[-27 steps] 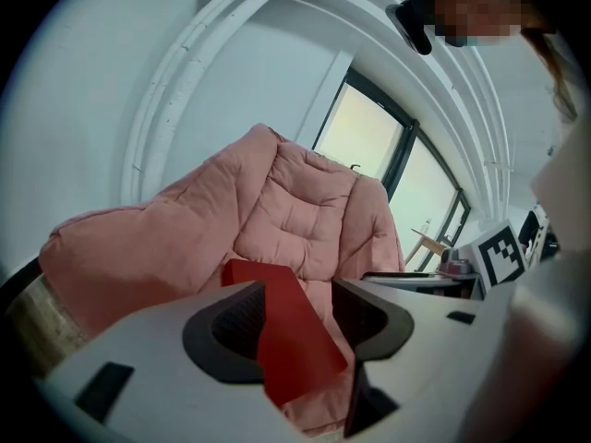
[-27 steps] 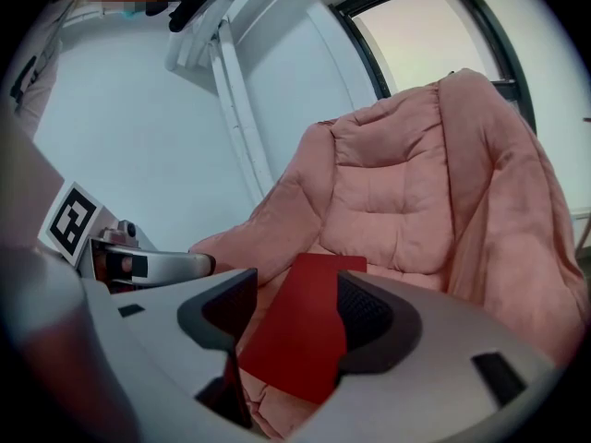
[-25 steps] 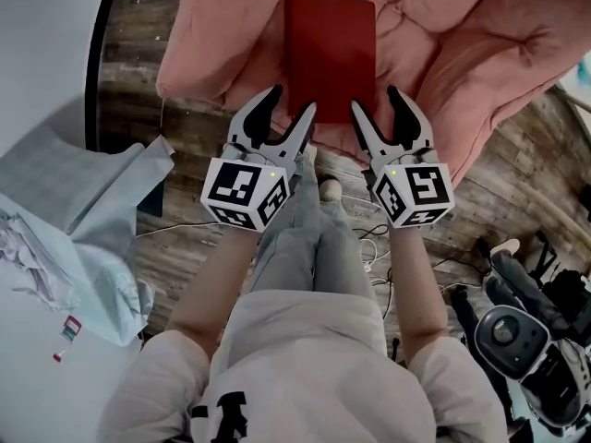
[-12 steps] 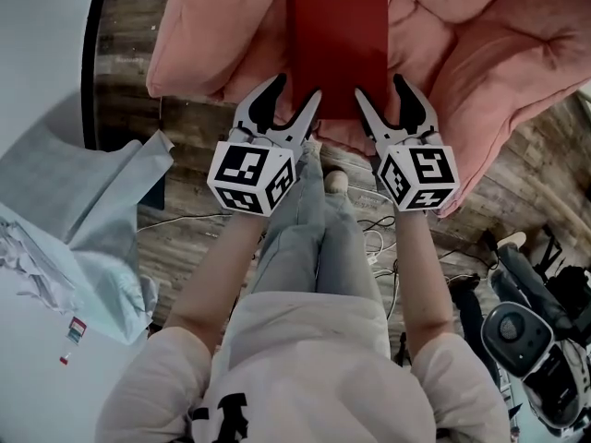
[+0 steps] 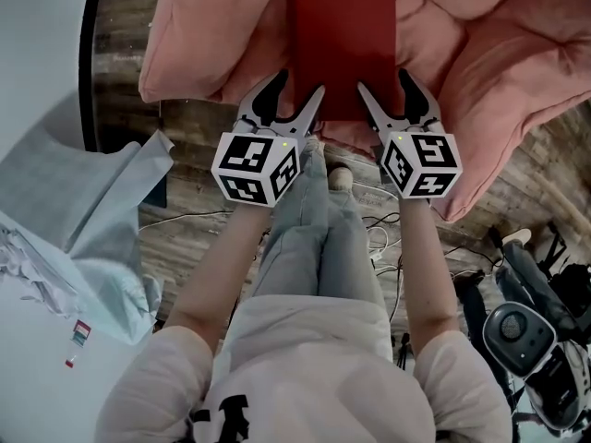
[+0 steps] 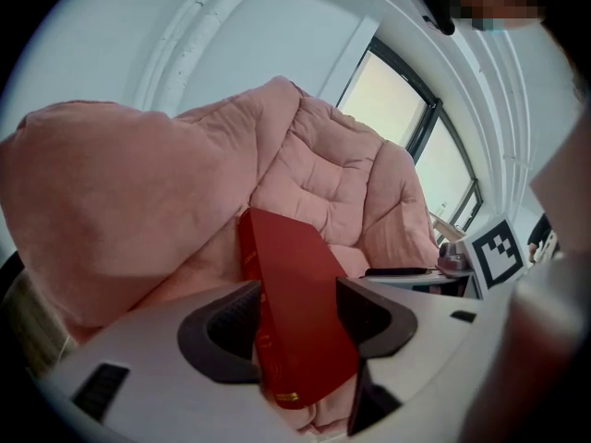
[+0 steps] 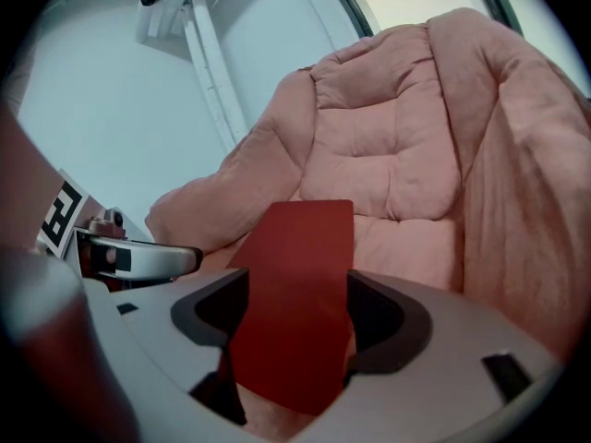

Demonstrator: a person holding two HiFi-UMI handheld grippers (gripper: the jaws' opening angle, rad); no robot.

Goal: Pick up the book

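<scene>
A dark red book lies flat on the seat of a pink cushioned chair. My left gripper is at the book's near left corner and my right gripper at its near right corner. Both sets of jaws are opening. In the left gripper view the book runs between the dark pads of the left gripper, spine toward the left pad. The right gripper view has the book between the spread jaws of the right gripper. No pad visibly presses on it.
The person's legs stand just before the chair on a wooden floor. Pale blue cloth lies to the left. Loose cables and black equipment sit at the right.
Both grippers have sunk and moved forward to the book's near edge, so their fingertips now overlap its corners. Both pairs of jaws stand a little wider.
</scene>
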